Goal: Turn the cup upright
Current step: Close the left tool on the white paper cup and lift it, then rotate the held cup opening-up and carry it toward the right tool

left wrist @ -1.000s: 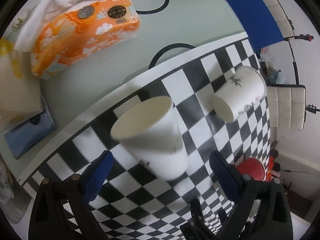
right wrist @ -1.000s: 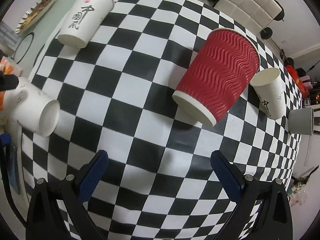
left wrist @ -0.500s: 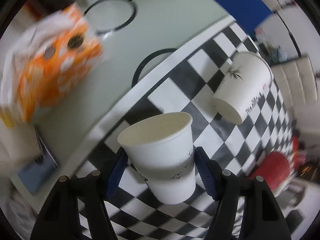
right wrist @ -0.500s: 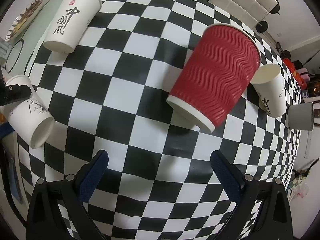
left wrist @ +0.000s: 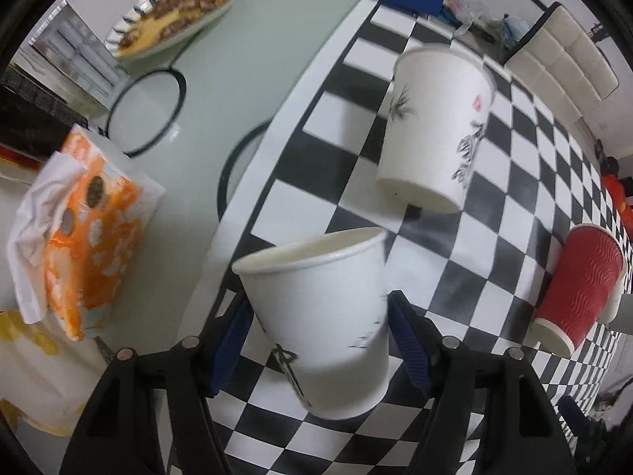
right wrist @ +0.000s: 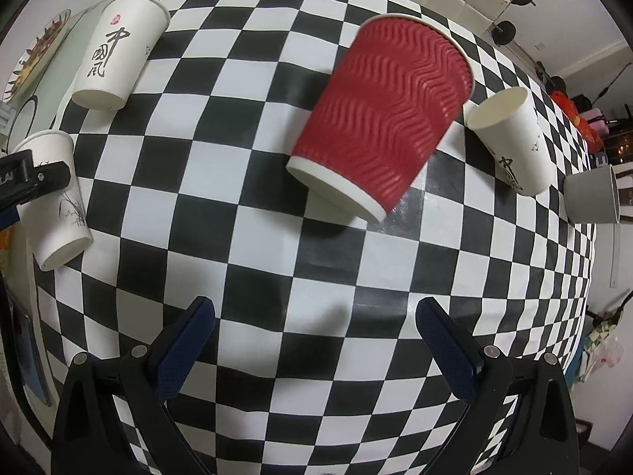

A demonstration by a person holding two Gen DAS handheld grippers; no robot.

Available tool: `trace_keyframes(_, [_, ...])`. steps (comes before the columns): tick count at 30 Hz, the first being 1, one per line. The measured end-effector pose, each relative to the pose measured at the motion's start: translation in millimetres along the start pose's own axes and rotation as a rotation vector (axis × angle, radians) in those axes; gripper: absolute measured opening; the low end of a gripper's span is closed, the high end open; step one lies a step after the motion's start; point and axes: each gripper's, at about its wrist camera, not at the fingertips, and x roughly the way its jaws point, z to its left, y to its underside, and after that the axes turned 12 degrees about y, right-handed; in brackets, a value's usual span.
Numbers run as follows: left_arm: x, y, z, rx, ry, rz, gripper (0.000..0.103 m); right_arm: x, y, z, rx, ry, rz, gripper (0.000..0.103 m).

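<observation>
My left gripper (left wrist: 316, 316) is shut on a small white paper cup (left wrist: 320, 308) with ink drawings. The cup is nearly upright with its open mouth up, over the checkered tablecloth (left wrist: 494, 206) near its left edge. It also shows at the left of the right wrist view (right wrist: 55, 198), held by the left gripper (right wrist: 23, 182). My right gripper (right wrist: 314, 336) is open and empty above the cloth, in front of a red ribbed cup (right wrist: 383, 114).
A tall white cup (left wrist: 433, 134) and the red cup (left wrist: 581, 289) lie on their sides. Another white cup (right wrist: 514, 140) and a grey cup (right wrist: 591, 194) lie at the right. An orange tissue pack (left wrist: 87, 237) and a plate of food (left wrist: 174, 12) sit on the green table.
My left gripper closed on the small white cup, lifted it and turned it from lying on its side to nearly upright. The right gripper drifted slightly toward the red cup.
</observation>
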Motion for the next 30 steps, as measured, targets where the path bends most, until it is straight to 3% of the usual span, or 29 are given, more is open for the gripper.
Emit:
trace_keyframes(4, [-1.4,-4.4,4.1,0.019,-0.008,-0.024,0.062,-4.6,1.2,-5.8,0.012,0.005,-0.01,0.102])
trace_keyframes(10, [-33.7,5.0,-11.2,0.099,0.004,-0.076,0.061,-10.5,5.2,-27.4,0.043,-0.001,-0.013,0.102])
trace_keyframes(16, [-65.6,39.8,-43.7,0.185,0.051,-0.075,0.061,-11.4,35.4,-66.8,0.074,-0.009,0.004,0.102])
trace_keyframes(24, [-73.4,121.7,-134.9,0.319,0.113,0.009,0.061,-0.5,106.4,-126.6,0.126,-0.007,0.051,0.102])
trace_keyframes(30, [-42.0,187.1,-183.2,0.353,0.148,0.122,0.061,21.5,169.6,-187.5,0.219,-0.016,0.103,0.102])
